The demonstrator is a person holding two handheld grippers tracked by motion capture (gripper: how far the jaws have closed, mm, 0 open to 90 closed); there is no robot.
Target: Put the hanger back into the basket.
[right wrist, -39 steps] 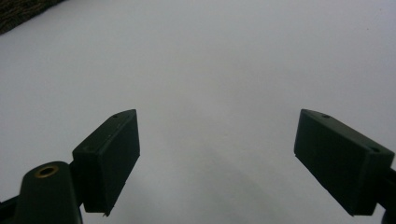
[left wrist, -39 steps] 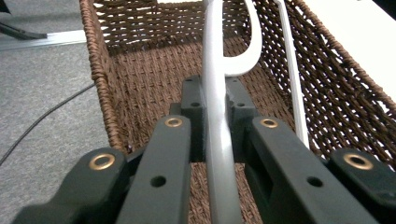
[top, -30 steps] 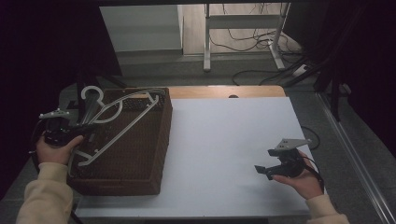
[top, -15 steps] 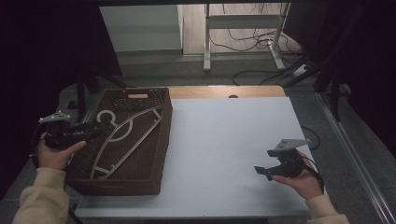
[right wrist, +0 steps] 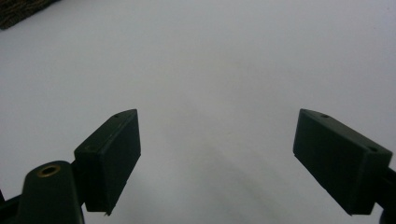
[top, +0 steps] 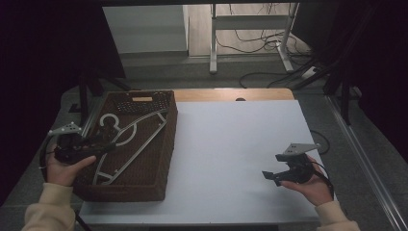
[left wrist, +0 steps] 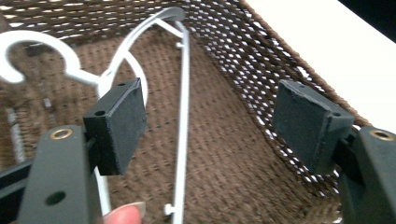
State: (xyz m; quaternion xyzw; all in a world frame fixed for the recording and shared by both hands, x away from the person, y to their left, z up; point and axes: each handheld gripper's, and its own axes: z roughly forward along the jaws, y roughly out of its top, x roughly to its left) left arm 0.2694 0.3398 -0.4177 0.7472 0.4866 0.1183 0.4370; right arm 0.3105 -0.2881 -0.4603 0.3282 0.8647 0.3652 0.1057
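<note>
- High view: a white hanger (top: 129, 139) lies inside a brown wicker basket (top: 163, 159) that sits along the left edge of the worktop (top: 240, 154), hook toward the far end. The left gripper (top: 107, 143) reaches over the basket's left rim, tips at the hanger's neck; whether they touch it cannot be told here. The right gripper (top: 267, 175) hovers near the front right corner of the worktop, well apart from the basket.
- Left gripper view: jaws spread wide, nothing between the pads. The hanger (left wrist: 184, 93) rests on the basket floor beyond them, one shoulder running past the left pad and the straight bar rising between the jaws. The basket wall (left wrist: 243, 60) stands to the right.
- Right gripper view: jaws spread wide above bare white worktop (right wrist: 224, 70), holding nothing.
- Step in hand, as judged: the hanger is laid in the basket and let go.
- Next move, as judged: lifting the left gripper clear of the rim without snagging the hanger's hook or bar.
</note>
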